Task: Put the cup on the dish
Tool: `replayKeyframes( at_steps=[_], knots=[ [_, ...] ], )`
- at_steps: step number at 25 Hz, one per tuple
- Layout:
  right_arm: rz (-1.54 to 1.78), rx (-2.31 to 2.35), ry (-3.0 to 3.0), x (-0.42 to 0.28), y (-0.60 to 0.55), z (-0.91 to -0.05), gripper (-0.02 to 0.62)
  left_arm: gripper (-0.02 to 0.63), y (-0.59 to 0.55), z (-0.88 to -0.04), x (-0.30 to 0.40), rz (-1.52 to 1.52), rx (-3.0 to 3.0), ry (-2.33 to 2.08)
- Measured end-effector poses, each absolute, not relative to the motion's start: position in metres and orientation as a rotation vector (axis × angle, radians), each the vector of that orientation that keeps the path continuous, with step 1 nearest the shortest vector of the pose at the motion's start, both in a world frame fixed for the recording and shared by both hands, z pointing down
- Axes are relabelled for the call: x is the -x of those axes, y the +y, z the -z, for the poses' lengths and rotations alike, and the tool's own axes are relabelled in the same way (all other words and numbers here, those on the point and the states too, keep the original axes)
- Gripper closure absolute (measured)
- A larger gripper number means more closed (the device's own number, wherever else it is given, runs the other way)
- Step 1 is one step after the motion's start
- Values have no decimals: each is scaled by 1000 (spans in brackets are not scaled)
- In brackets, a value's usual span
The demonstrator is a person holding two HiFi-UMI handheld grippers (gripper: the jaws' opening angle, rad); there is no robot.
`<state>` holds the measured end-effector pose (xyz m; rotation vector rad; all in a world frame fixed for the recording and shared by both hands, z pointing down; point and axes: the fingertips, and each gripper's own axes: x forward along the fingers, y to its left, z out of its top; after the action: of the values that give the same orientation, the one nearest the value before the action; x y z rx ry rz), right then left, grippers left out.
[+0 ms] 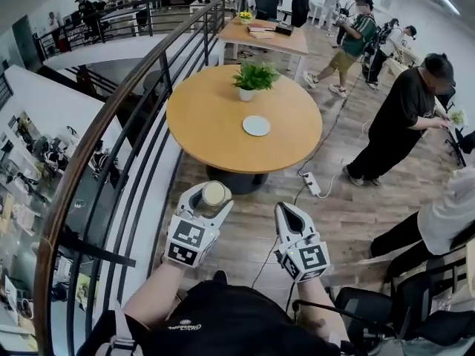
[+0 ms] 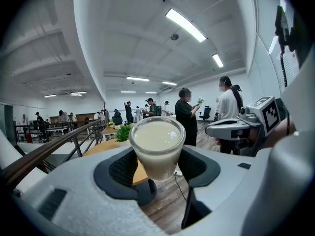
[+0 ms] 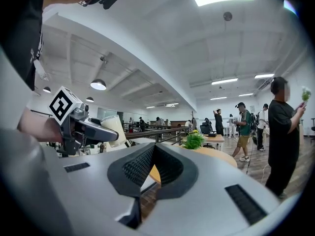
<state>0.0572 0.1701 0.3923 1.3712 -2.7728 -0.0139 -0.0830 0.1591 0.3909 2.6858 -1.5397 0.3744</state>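
A clear cup [image 1: 215, 192] of milky white liquid sits upright between the jaws of my left gripper [image 1: 210, 200], which is shut on it over the wooden floor, short of the round table. In the left gripper view both black pads press on the cup [image 2: 157, 149]. The dish [image 1: 256, 125], a small white plate, lies on the near half of the round wooden table [image 1: 200, 117], well ahead of the cup. My right gripper [image 1: 286, 213] hangs just right of the left one, shut with nothing held; its pads [image 3: 140, 163] meet at the tips.
A potted green plant [image 1: 253, 77] stands on the table behind the dish. A curved metal railing [image 1: 111, 132] runs along the left. People stand to the right [image 1: 404, 117]. A power strip [image 1: 312, 185] with cable lies on the floor by the table.
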Motion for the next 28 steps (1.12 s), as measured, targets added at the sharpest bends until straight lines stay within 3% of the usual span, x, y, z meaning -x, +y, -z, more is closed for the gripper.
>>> replayKeyframes(
  at_steps=[13,28],
  knots=[
    [6,-1429,-2722,4,88,-377,598,347,78,-385,122,-409,-2726,-1393],
    [-30,-1408,-2734,-17,-37,-384,598,347,-40,-390,107,-439,-2693,-1414]
  ],
)
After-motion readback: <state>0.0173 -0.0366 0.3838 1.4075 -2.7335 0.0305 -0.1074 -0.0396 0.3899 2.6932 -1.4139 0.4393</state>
